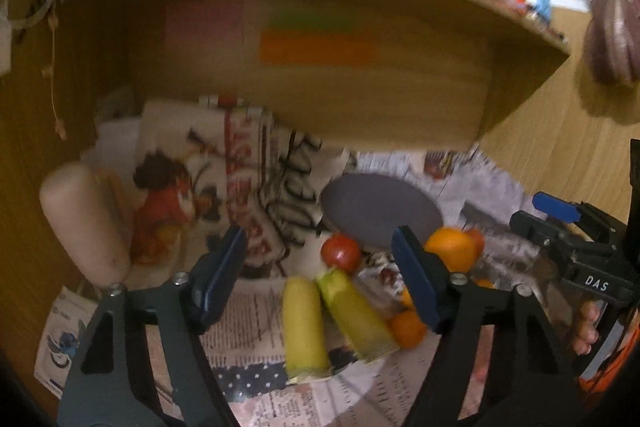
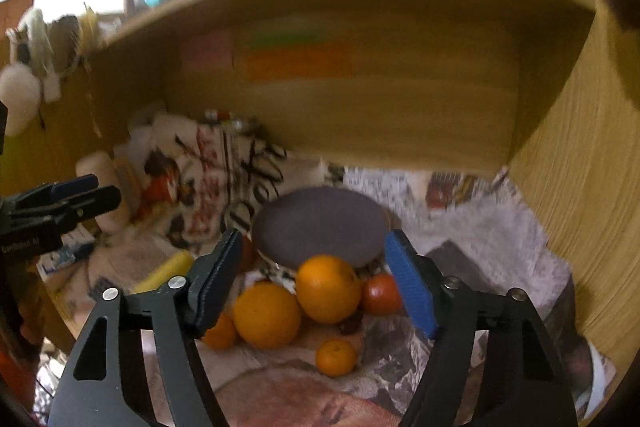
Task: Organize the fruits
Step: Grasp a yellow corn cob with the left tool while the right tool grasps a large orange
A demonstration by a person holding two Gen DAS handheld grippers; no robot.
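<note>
Fruit lies on newspaper in front of a dark grey plate [image 1: 380, 213]. In the left wrist view two yellow-green bananas [image 1: 306, 327] and a red tomato [image 1: 340, 253] lie between the fingers of my open, empty left gripper [image 1: 320, 283]; an orange [image 1: 450, 251] sits behind its right finger. In the right wrist view two big oranges [image 2: 328, 287], two small mandarins [image 2: 336, 357] and a tomato [image 2: 382, 293] lie between the fingers of my open, empty right gripper [image 2: 316, 285], with the plate [image 2: 320, 231] beyond. Each gripper appears at the edge of the other's view.
A wooden shelf [image 1: 320, 75] overhangs the fruit, with wooden walls left and right. A printed cloth bag [image 1: 224, 187] and a pale cylinder [image 1: 84, 223] stand at the back left. Newspaper [image 2: 480, 227] covers the surface.
</note>
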